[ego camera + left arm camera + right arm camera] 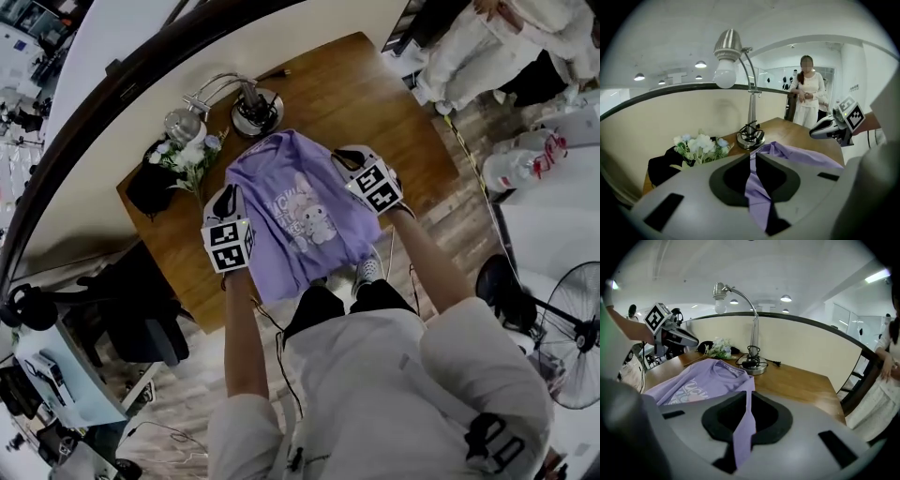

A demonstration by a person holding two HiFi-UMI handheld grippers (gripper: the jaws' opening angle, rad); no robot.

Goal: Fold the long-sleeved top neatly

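Desk (375,103): wooden, set against a curved partition.
Top (300,192): purple, spread print-up across the middle of the desk; collar towards the far edge, just short of the lamp's base; hem at the near edge.
Lamp (251,108): gooseneck, round base standing at the far edge.
Flowers (187,155): white and pale blue bunch at the left corner, resting against a black cloth (150,186); whether a vessel holds them cannot be told.
Left gripper (752,164): jaws nearly together, clamped on a strip of the top's left side; the cloth runs up from the desk and through the pads.
Right gripper (746,404): jaws nearly together, clamped on a strip of the top's right side, by the shoulder; the cloth hangs down between the pads.
Gripper spacing: one at each side of the top, well apart, both above the desk.
Person (806,96): in white, standing beyond the far right corner.
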